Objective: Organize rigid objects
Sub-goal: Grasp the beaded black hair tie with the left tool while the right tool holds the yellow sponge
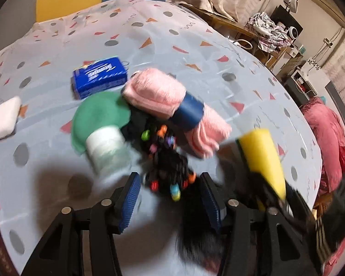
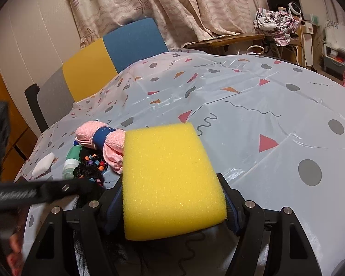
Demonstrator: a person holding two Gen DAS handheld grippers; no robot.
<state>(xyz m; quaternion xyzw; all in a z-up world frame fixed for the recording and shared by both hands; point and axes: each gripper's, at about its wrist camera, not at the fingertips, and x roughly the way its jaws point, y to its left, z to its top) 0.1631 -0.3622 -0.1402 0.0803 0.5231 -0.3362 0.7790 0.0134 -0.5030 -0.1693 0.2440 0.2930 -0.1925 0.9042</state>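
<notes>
My right gripper is shut on a yellow sponge and holds it above the table; the sponge also shows at the right of the left wrist view. My left gripper is open, its blue pads on either side of a black hairpiece with coloured beads. Beyond it lie a white roll on a green round pad, a pink towel with a blue band and a blue tissue pack.
A white sponge lies at the left table edge. The table wears a pale cloth with grey dots and triangles. A yellow and blue chair stands behind it. Furniture and clothes stand at the far right.
</notes>
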